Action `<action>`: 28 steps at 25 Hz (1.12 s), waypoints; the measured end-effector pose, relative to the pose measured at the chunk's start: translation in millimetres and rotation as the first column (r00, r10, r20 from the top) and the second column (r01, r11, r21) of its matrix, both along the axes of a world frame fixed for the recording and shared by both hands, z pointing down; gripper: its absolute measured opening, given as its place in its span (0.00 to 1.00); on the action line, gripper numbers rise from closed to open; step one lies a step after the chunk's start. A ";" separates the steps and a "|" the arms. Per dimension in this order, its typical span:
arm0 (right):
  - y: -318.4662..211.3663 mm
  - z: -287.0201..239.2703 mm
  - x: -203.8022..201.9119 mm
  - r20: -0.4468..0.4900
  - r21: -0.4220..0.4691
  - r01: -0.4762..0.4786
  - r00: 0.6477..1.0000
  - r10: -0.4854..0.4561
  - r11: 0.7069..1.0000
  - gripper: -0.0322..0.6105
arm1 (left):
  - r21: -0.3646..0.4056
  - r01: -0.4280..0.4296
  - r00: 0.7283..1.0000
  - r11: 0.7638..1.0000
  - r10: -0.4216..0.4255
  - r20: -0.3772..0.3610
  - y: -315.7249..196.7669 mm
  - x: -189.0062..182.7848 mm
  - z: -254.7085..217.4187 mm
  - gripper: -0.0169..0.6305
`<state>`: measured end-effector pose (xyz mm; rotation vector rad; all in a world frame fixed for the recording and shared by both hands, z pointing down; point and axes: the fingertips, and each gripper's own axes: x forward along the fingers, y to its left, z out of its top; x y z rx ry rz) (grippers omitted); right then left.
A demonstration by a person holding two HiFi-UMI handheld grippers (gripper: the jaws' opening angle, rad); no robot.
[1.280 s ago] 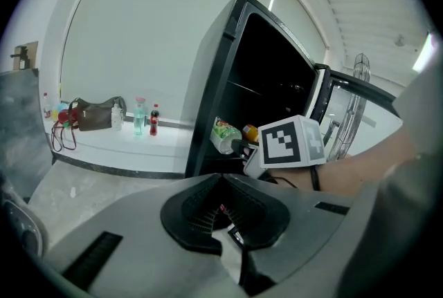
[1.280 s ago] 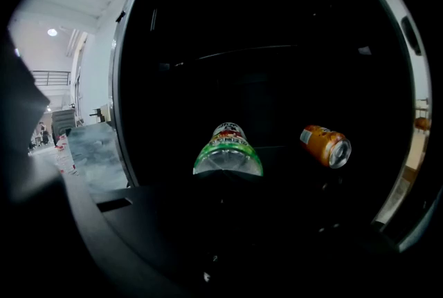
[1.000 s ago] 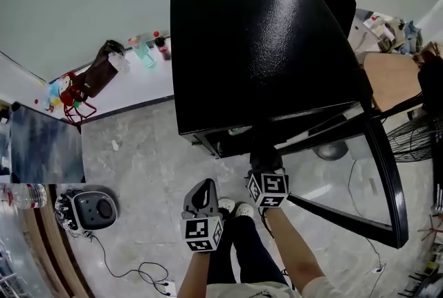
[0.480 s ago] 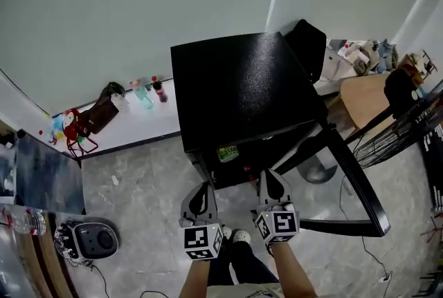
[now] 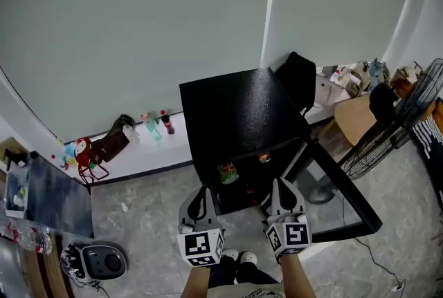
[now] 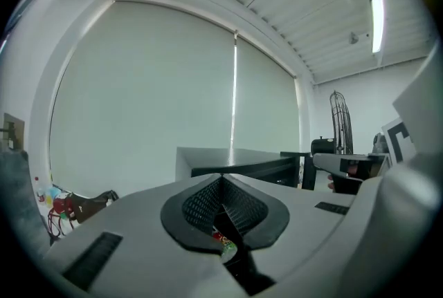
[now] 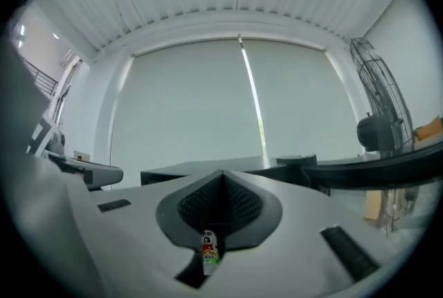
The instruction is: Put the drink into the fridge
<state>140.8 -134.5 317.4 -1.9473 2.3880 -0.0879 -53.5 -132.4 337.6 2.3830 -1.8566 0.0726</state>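
Observation:
A black fridge stands by the wall with its door swung open to the right. Inside it a drink with a green label stands on a shelf, next to a small orange thing. My left gripper and right gripper hover side by side in front of the opening, both shut and holding nothing. In the left gripper view the left gripper points level, and the drink shows low behind its shut jaws. In the right gripper view the right gripper does the same, with the drink below it.
Bottles, a dark bag and a red toy sit on a white ledge at the left. A grey device with a cable lies on the floor. A standing fan and a wooden table are at the right.
Both grippers have risen and now point level; the right one has drawn back from the fridge opening. The head view has lifted, so the fridge looks smaller and the drink inside shows.

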 end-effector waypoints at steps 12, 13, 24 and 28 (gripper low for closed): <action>20.1 -44.1 8.3 -0.016 0.076 -0.028 0.999 0.029 0.997 0.04 | 0.107 -0.015 1.000 0.994 0.015 0.001 6.5 3.0 -60.1 0.04; 20.7 -44.4 8.9 -0.015 0.078 -0.030 0.999 0.031 0.997 0.04 | 0.108 -0.016 1.000 0.994 0.016 -0.001 6.8 4.0 -60.6 0.04; 16.6 -40.5 11.9 -0.004 0.064 -0.041 0.999 0.041 0.997 0.04 | 0.110 -0.021 1.000 0.994 0.019 0.019 -0.2 6.2 -58.9 0.03; 14.6 -37.9 11.3 0.010 0.057 -0.033 0.999 0.032 0.998 0.04 | 0.108 -0.021 1.000 0.994 0.019 0.017 -2.1 5.4 -56.3 0.04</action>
